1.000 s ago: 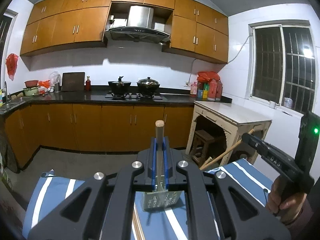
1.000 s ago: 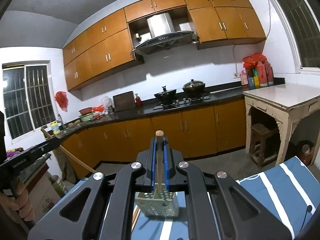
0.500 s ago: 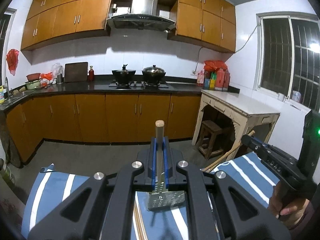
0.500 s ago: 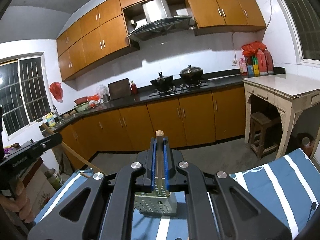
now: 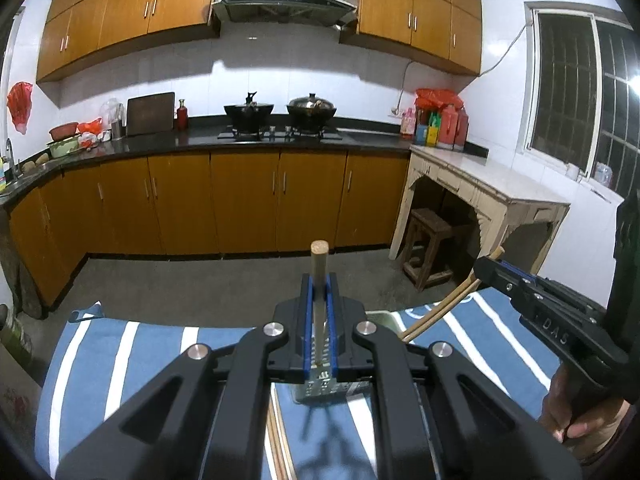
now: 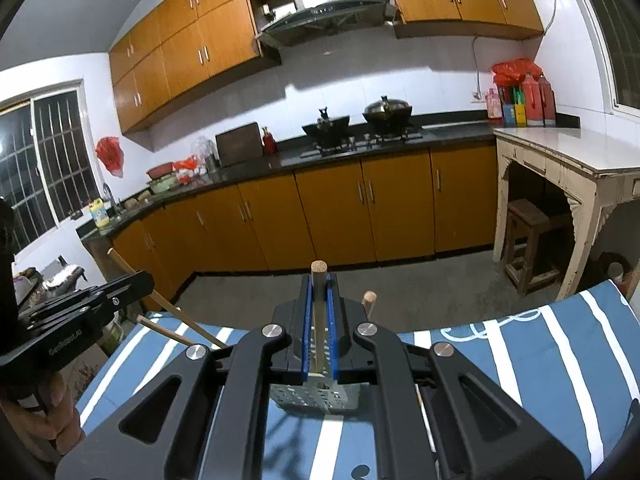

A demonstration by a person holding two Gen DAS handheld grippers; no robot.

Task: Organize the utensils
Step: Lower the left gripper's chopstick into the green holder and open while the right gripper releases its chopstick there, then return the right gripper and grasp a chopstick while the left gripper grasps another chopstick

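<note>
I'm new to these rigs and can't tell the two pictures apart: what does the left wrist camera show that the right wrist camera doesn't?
Only the left wrist view shows the right gripper holding its chopstick, and the right-hand window.

Only the right wrist view shows the left gripper with its chopstick, and the yellow bottle by the sink.

Both show a gripper shut on a chopstick, the perforated metal holder, the blue striped cloth and the stove pots.

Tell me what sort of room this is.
A home kitchen, almost certainly. A range hood hangs over a gas stove carrying two lidded pots, wooden cabinets run under a dark countertop, and a sink tap stands by the window.
</note>
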